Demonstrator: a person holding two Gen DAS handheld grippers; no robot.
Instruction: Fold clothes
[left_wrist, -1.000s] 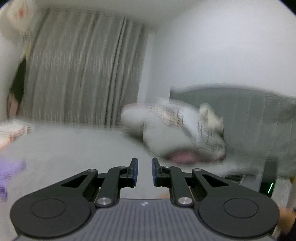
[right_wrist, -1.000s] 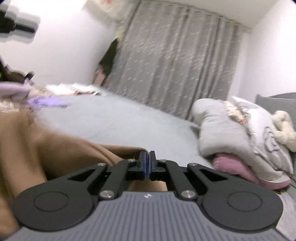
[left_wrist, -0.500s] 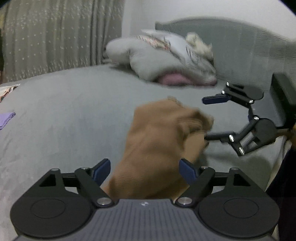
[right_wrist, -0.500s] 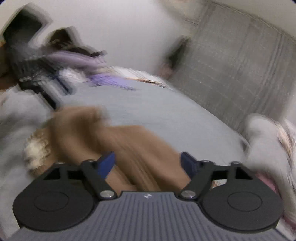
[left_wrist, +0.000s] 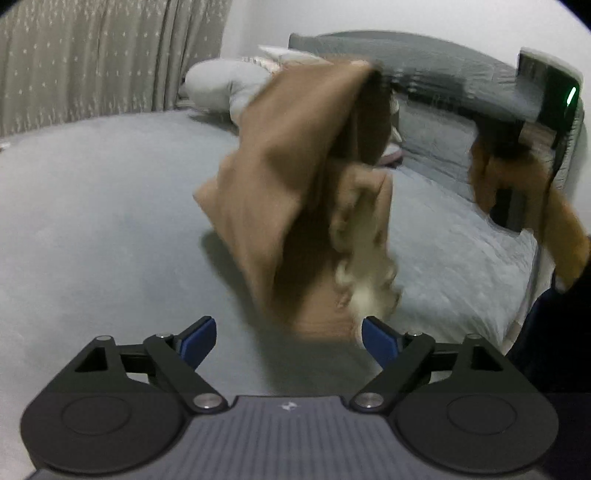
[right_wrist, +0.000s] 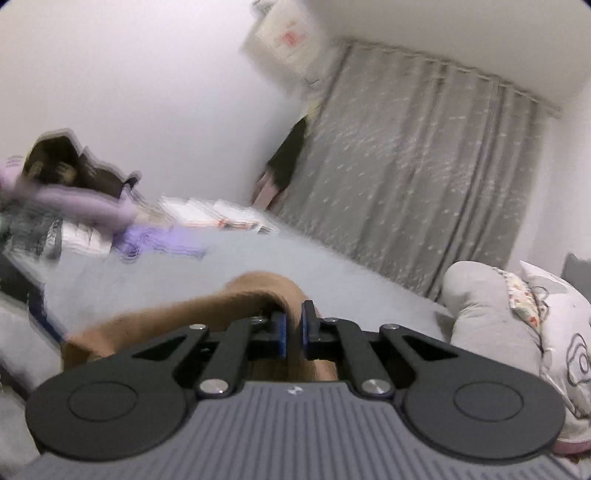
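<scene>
A brown garment with a pale fleecy lining hangs above the grey bed, lifted at its top by the other gripper, which is blurred at the upper right. My left gripper is open just below and in front of the garment's lower edge, nothing between its blue pads. In the right wrist view my right gripper is shut on a fold of the brown garment, which trails off to the left and down.
Grey pillows and a padded headboard lie at the bed's head. Folded clothes and a purple garment sit at the far side of the bed. Curtains cover the back wall. A person's hand holds the right gripper.
My right gripper has shut on the brown garment and lifted it off the bed. My left gripper stays open and now sits below the hanging cloth.
</scene>
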